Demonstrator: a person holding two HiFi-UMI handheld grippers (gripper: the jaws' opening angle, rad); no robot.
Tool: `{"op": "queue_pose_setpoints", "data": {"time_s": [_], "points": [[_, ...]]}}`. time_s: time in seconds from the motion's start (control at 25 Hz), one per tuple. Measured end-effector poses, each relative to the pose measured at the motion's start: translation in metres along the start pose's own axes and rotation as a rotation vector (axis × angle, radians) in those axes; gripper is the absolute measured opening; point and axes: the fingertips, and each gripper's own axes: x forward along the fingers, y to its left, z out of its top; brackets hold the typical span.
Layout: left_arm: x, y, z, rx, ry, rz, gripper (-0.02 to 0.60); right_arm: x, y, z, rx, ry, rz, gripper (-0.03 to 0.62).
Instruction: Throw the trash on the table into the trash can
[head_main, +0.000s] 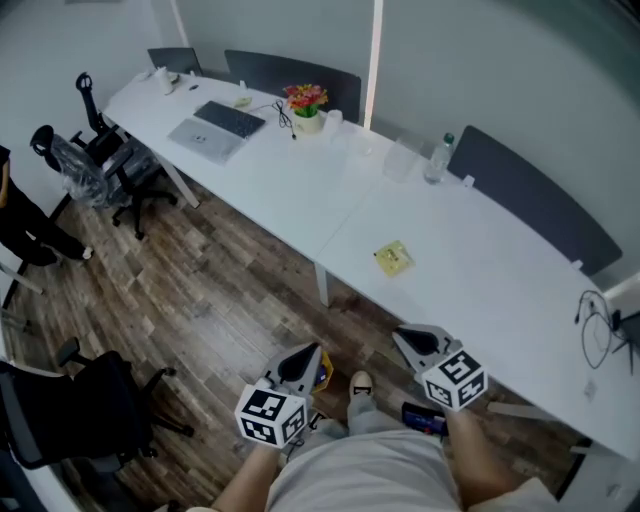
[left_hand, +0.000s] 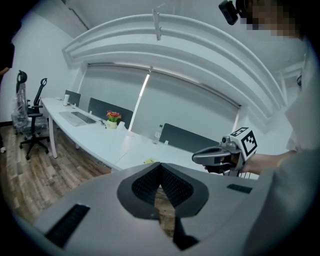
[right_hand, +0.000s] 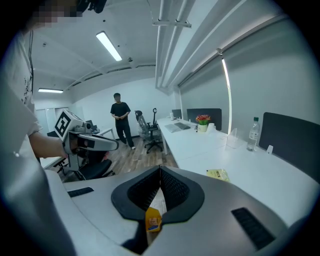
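Note:
A flat yellow wrapper (head_main: 392, 258) lies on the long white table (head_main: 480, 290), ahead of both grippers; it also shows as the wrapper (left_hand: 149, 161) and the wrapper (right_hand: 217, 174). My left gripper (head_main: 303, 358) hovers over the wood floor short of the table edge, its jaws together with nothing between them (left_hand: 161, 170). My right gripper (head_main: 405, 338) is held beside it, closer to the table. Its jaws are shut, and a thin white strip ending in a small yellow-orange scrap (right_hand: 153, 220) sits in the slit between them. No trash can is in view.
On the table stand a laptop (head_main: 220, 125), a flower pot (head_main: 306, 105), a water bottle (head_main: 440, 158) and cables (head_main: 600, 330). Office chairs (head_main: 100, 160) and a black chair (head_main: 70, 410) stand on the floor. A person (right_hand: 121, 120) stands far off. A yellow-blue thing (head_main: 322, 373) shows by the left gripper.

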Motion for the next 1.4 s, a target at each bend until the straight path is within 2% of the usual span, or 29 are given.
{"op": "queue_pose_setpoints", "data": {"time_s": [0.56,0.88,0.92,1.0,1.08,1.28,1.4], "points": [[0.077,-0.006,0.022,0.019,0.031,-0.018,0.0,0.009,-0.113,-0.004,0.008,0.016,-0.139,0.034],[0.112,0.007,0.032,0.016,0.044,-0.006,0.0,0.041,-0.166,-0.012,0.023,0.052,-0.139,0.037],[0.115,0.009,0.033,0.012,0.045,-0.001,0.0,0.046,-0.172,-0.014,0.023,0.061,-0.138,0.045],[0.123,0.014,0.034,0.004,0.05,0.009,0.0,0.059,-0.185,-0.018,0.026,0.082,-0.14,0.122],[0.131,0.019,0.033,0.003,0.061,0.013,0.0,0.071,-0.2,-0.025,0.029,0.1,-0.158,0.166],[0.142,0.028,0.03,-0.013,0.078,0.028,0.0,0.1,-0.231,-0.044,0.057,0.16,-0.185,0.249],[0.146,0.034,0.027,-0.028,0.088,0.042,0.0,0.115,-0.244,-0.056,0.068,0.197,-0.191,0.27]]}}
